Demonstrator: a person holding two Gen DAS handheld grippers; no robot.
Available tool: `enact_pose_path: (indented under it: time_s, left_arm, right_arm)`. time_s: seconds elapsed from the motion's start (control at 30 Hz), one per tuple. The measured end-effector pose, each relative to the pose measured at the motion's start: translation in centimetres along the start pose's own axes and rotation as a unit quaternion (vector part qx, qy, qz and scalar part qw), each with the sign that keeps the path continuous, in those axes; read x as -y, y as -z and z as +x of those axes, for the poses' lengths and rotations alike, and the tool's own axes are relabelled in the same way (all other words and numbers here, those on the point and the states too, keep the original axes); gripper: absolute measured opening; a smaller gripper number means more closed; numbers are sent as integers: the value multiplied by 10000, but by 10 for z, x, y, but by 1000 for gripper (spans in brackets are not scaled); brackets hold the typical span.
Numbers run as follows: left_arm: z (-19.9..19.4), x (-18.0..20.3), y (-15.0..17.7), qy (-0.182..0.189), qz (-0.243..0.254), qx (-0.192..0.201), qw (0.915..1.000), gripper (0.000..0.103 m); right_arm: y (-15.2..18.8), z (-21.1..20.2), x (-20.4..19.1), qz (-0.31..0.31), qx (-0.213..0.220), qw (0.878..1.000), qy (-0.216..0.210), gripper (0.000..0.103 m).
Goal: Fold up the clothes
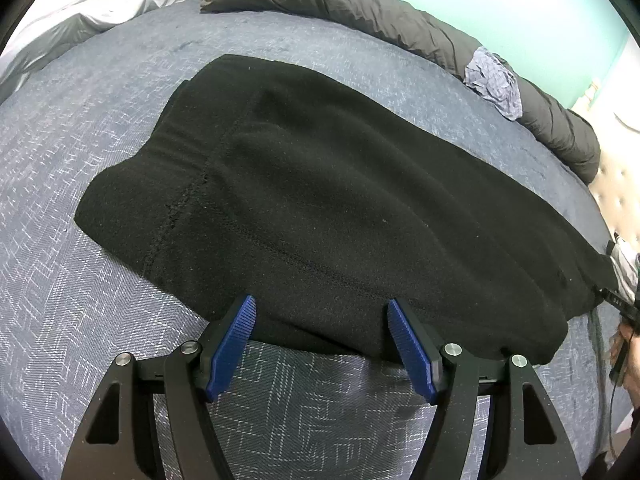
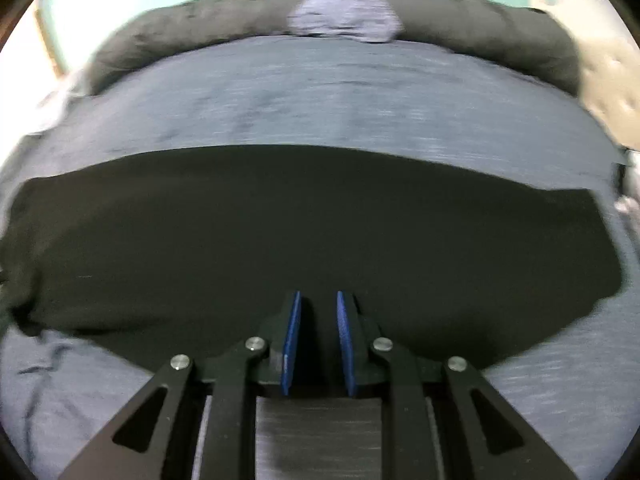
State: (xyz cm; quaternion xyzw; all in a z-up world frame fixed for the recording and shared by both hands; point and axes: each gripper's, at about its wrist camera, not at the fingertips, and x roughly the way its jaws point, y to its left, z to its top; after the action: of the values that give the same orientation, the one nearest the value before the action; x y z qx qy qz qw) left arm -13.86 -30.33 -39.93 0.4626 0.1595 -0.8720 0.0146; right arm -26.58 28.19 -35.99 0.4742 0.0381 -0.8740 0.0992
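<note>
Both my grippers hover empty over the black garment [image 1: 320,200]: left gripper [image 1: 322,308] spread, right gripper [image 2: 318,300] nearly closed; I should pinch its near edge evenly.

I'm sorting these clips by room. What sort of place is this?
Most likely a bedroom: a black garment lies on a bed's blue-grey sheet, a rolled dark duvet behind it and a tufted headboard at one end.

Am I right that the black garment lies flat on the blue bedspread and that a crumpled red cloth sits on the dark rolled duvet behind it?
Not quite: the crumpled cloth is pale blue-grey, not red, as the left wrist view shows. It does sit on the dark rolled duvet, behind the black garment lying flat on the blue bedspread.
</note>
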Motion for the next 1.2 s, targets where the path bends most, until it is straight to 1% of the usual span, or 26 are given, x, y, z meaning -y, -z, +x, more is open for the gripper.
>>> enact_pose_path:
  time_s: [0.07, 0.17, 0.23, 0.3, 0.4, 0.53, 0.73, 0.8, 0.83, 0.93, 1.0, 1.1, 1.17, 1.2]
  left_arm:
    - [0, -2, 0, 4, 2, -1, 10000, 72]
    - [0, -3, 0, 17, -3, -1, 10000, 72]
    - [0, -3, 0, 24, -13, 0, 10000, 72]
    - [-1, -3, 0, 27, -31, 3, 10000, 72]
    - [-2, -3, 2, 27, -39, 10, 10000, 72]
    - [-4, -5, 2, 59, -105, 31, 9999, 72]
    - [-6, -7, 3, 92, -110, 31, 9999, 72]
    - [-6, -8, 3, 103, -104, 29, 9999, 72]
    - [-6, -8, 3, 107, -101, 28, 9999, 72]
    - [-7, -10, 2, 119, -92, 24, 9999, 72]
    - [-7, -10, 2, 119, -102, 26, 9999, 72]
    - [-6, -10, 3, 96, -84, 26, 9999, 72]
    - [-6, -9, 3, 91, -81, 24, 9999, 72]
    - [-6, -9, 3, 91, -82, 23, 9999, 72]
  right_arm:
    - [2, 0, 33, 299, -46, 9991, 302, 17]
    - [6, -7, 69, 751, 2, 9963, 423, 17]
    - [10, -16, 82, 1059, 186, 9939, 239, 18]
    - [16, -24, 83, 1202, 314, 9922, 77, 20]
    - [23, -32, 67, 1171, 513, 9913, -311, 20]
    - [27, -33, 38, 1081, 600, 9894, -757, 20]
    - [22, -31, -28, 667, 561, 9865, -1383, 20]
    - [22, -30, -32, 709, 585, 9863, -1372, 25]
    - [22, -30, -30, 773, 580, 9858, -1375, 29]
    - [23, -33, -30, 818, 553, 9843, -1461, 30]
    - [22, -34, -39, 730, 528, 9821, -1651, 30]
    - [20, -32, -61, 672, 386, 9747, -2099, 32]
    - [17, -30, -80, 560, 290, 9723, -2252, 41]
    - [16, -28, -86, 555, 251, 9723, -2255, 42]
